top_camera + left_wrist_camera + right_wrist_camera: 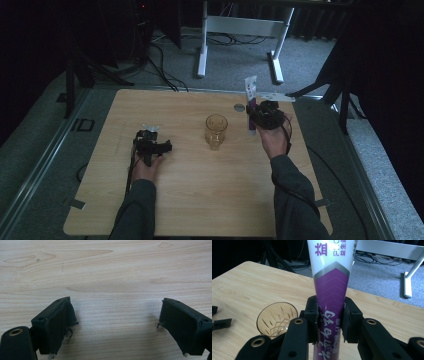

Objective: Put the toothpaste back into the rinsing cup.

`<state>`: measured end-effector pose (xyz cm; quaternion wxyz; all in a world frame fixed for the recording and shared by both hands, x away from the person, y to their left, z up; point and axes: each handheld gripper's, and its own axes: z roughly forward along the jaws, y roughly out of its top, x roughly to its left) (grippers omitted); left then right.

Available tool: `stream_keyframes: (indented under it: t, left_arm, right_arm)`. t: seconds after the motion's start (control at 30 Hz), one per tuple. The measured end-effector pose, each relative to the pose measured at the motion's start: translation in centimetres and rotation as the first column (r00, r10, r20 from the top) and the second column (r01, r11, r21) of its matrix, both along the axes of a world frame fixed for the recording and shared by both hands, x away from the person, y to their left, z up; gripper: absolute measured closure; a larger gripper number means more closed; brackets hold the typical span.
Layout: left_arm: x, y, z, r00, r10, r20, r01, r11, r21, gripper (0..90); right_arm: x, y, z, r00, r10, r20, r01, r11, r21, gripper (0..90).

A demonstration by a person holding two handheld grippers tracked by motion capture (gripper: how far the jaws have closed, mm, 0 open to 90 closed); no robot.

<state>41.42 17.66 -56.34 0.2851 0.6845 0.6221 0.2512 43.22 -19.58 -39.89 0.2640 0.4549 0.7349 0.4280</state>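
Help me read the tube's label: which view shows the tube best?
The right gripper view: the tube stands close up between the right gripper, its purple-and-white print large. The high view shows the tube small and upright, right of the glass. The left gripper view looks at bare table.

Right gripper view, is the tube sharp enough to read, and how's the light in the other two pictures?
Right gripper view: the tube held in the right gripper is fairly sharp, its print legible, and daylight is even. High view: dim overall, dark curtains around, the glass small and soft. Left gripper view: evenly lit table grain, with soft shadows beside the open left gripper.
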Motion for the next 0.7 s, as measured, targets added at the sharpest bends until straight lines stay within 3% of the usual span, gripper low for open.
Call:
stream_keyframes:
  t: [0.7]
  left_arm:
    - [0.0, 0.0, 0.0, 1.0000, 0.000, 0.000, 0.000, 1.0000, 0.001, 11.1]
  right_arm:
    - [0.7, 2.4, -0.5, 0.9986, 0.053, -0.004, -0.053, 0.997, -0.060, 70.4]
